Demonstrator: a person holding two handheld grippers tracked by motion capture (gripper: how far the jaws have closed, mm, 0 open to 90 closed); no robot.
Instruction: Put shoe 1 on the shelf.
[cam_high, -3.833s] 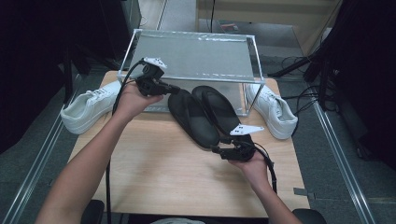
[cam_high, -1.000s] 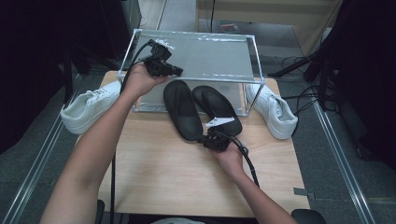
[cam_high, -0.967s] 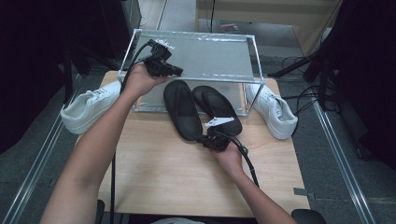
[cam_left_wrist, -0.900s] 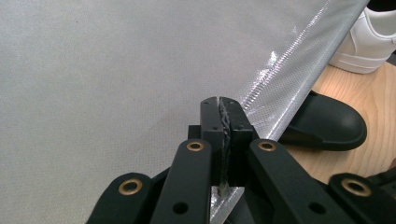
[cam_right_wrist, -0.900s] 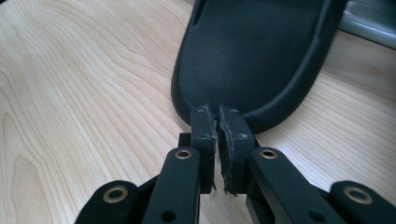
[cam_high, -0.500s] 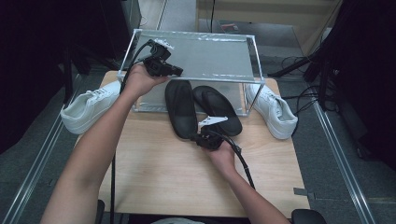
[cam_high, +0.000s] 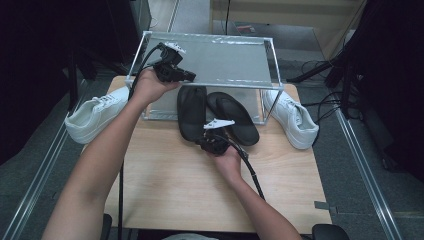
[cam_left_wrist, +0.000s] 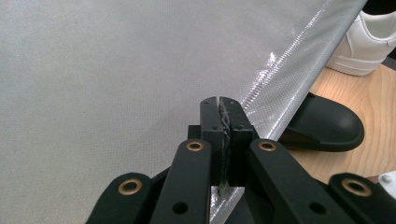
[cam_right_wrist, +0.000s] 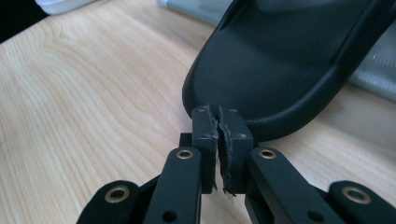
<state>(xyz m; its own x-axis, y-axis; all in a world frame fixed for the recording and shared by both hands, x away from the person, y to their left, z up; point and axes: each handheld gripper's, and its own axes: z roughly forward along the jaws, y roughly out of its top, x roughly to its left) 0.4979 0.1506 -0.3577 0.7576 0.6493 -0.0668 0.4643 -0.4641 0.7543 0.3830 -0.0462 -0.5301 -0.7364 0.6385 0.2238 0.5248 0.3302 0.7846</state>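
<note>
The left gripper (cam_high: 187, 76) has its jaws pressed together with a thin fold of the silvery-grey fabric shelf of the clear-framed low rack (cam_high: 220, 57) pinched between them; the left gripper view shows the cloth edge (cam_left_wrist: 223, 189) caught in the seam between the pads, so it is clamped on the shelf's front edge, apparently steadying or lifting it. The right gripper (cam_high: 209, 141) is jaws-together too, tips butted against the heel rim of the left black rubber slipper (cam_high: 191, 111). In the right gripper view the pads (cam_right_wrist: 205, 140) meet right at the slipper heel (cam_right_wrist: 280, 60), but nothing is clearly held between them, so this reads as a push, not a grip. Progress, judged: the work looks like sliding the slippers under the rack. The pushed slipper's toe end is ahead of the right gripper and already under the shelf, with the heel still out on the light wooden table (cam_high: 165, 190). The second black slipper (cam_high: 235, 117), just right of the right gripper, is also part-way under. The left white sneaker (cam_high: 95, 120) and right white sneaker (cam_high: 292, 117) sit outside the rack, well to either side, untouched. Left to do: finish pushing both slippers in, then probably the sneakers.
</note>
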